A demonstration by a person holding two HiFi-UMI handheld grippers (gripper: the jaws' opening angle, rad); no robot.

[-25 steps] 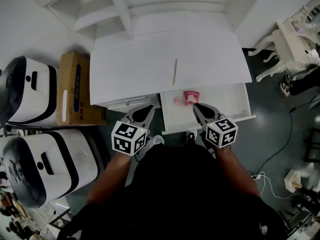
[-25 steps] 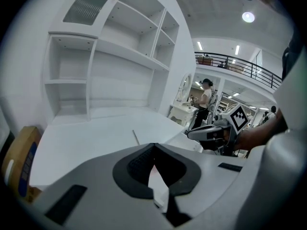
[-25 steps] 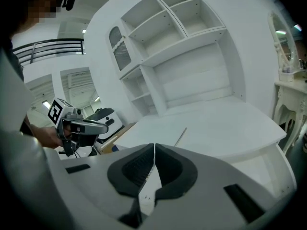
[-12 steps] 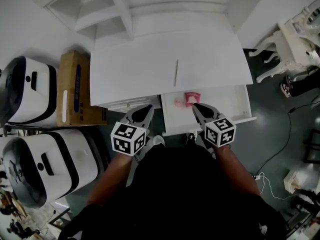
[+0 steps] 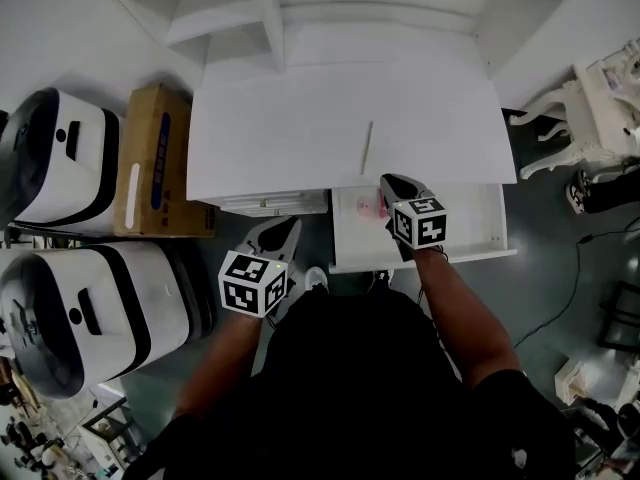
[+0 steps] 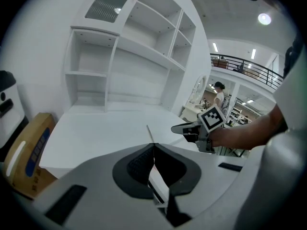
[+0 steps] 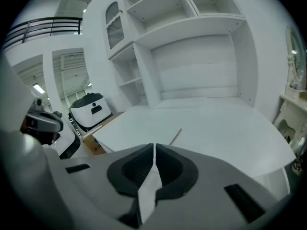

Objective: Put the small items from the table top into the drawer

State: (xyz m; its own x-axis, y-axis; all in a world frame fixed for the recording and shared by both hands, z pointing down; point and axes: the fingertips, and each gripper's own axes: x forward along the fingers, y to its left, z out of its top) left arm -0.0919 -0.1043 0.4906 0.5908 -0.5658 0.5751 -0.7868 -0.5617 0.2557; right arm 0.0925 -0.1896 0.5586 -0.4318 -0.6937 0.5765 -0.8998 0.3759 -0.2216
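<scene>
Most of the job looks done. Some small pink items (image 5: pixel 366 206) already lie in the open white drawer (image 5: pixel 470 253), at its back left. One thin pale wooden stick (image 5: pixel 367 148) is left on the white bench (image 5: pixel 270 138), near the front edge, and as far as I can see it is the only thing there. The right gripper (image 5: pixel 388 181) hangs over the drawer's back, near the stick, its fingers pressed together on nothing. The left gripper (image 5: pixel 290 224) sits low beside the drawer, its fingers likewise closed and empty. I'd say only the stick remains.
</scene>
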